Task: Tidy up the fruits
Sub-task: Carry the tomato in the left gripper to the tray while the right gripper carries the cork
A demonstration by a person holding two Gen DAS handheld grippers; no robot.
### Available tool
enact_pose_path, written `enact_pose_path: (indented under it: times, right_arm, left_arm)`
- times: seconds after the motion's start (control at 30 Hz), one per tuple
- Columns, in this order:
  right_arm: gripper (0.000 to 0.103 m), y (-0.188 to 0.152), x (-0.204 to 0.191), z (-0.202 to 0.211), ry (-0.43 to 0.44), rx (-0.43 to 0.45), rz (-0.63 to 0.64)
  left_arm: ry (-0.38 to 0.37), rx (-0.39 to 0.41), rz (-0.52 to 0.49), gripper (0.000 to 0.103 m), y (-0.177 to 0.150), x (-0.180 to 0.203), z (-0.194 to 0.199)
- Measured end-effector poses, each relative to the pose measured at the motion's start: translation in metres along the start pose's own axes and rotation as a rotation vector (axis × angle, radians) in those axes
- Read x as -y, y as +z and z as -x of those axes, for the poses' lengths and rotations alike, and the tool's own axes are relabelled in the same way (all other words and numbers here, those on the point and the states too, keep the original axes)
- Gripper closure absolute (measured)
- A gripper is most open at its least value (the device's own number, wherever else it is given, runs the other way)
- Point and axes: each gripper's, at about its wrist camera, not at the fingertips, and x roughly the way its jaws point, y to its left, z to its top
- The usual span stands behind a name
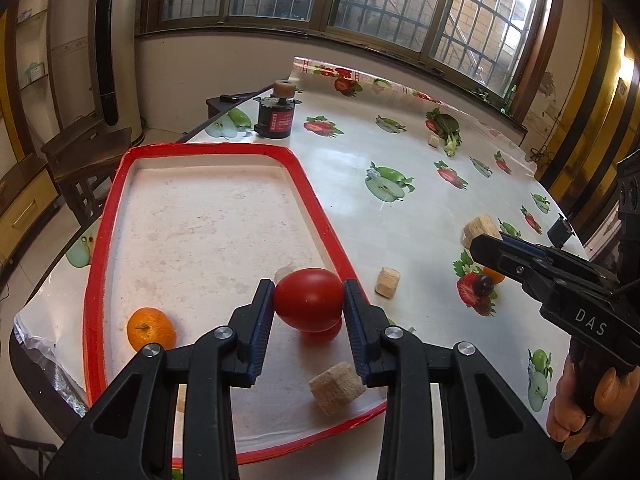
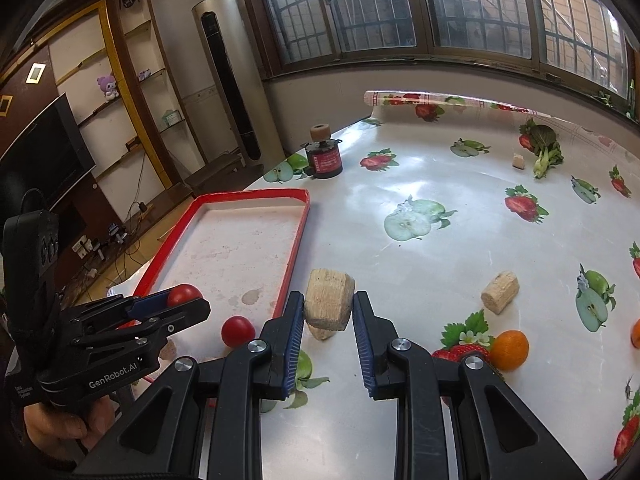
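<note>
My left gripper is shut on a red tomato and holds it over the near part of the red-rimmed tray. A second small red tomato lies in the tray just beneath it. An orange and a beige block also lie in the tray. My right gripper is shut on a beige wooden block, held just above the table right of the tray. Another orange lies on the table to its right.
The table has a fruit-print cloth. Beige blocks lie scattered on it. A black and red can stands beyond the tray. A toy vegetable lies far back. A dark grape lies by the printed strawberry.
</note>
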Motion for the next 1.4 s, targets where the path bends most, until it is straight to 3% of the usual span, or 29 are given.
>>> enact_pose_path:
  times: [0.97,1.4]
  right_arm:
    - [0.078,0.027,-0.055,-0.048,0.094,-0.019,0.065]
    - [0.078,0.012,-0.075,-0.118,0.136,-0.168,0.108]
  left_arm:
    - [0.116,0.02,0.09,0.071,0.024,-0.074,-0.001]
    - [0.157,-0.087,0.123,0.071,0.015,-0.097,-0.035]
